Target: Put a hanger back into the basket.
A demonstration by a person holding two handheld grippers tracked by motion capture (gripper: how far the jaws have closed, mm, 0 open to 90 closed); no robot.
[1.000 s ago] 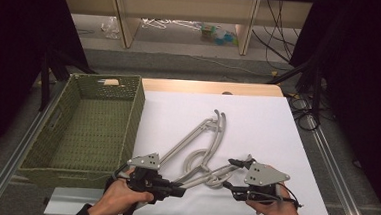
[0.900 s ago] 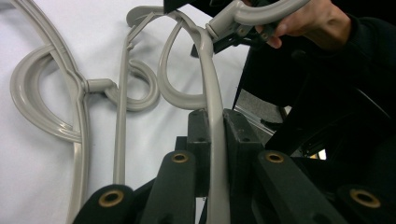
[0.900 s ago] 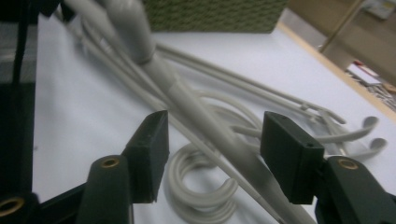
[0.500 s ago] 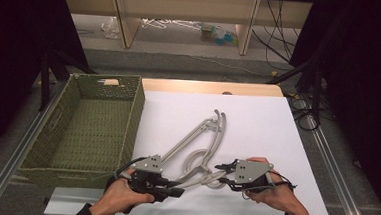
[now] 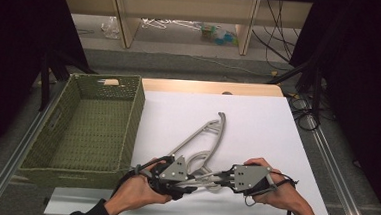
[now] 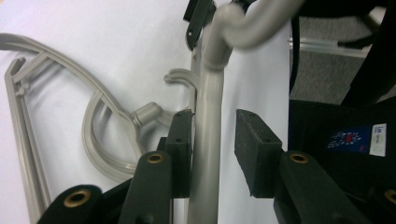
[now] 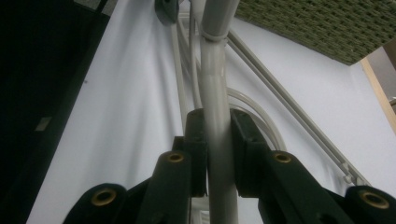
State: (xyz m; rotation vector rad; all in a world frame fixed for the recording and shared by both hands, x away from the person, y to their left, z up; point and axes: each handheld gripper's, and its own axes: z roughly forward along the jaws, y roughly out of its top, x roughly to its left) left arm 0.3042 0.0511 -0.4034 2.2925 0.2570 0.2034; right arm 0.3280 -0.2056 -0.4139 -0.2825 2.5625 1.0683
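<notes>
Hangers on the white desk (image 5: 257, 131), both claws at the near one.

Hands hide where our claws meet the near hanger (image 6: 208, 140) from above, and its ends run out of both close views. Our right claw (image 7: 218, 154) has just been closing and now grips its bar. Our left claw (image 6: 212, 154) has just been opening; the bar sits between its pads, touching one, clear of the other. Since a second ago the right claw has swung inward toward the left. A second hanger (image 5: 202, 136) lies just beyond, beside the basket (image 5: 132, 129).
</notes>
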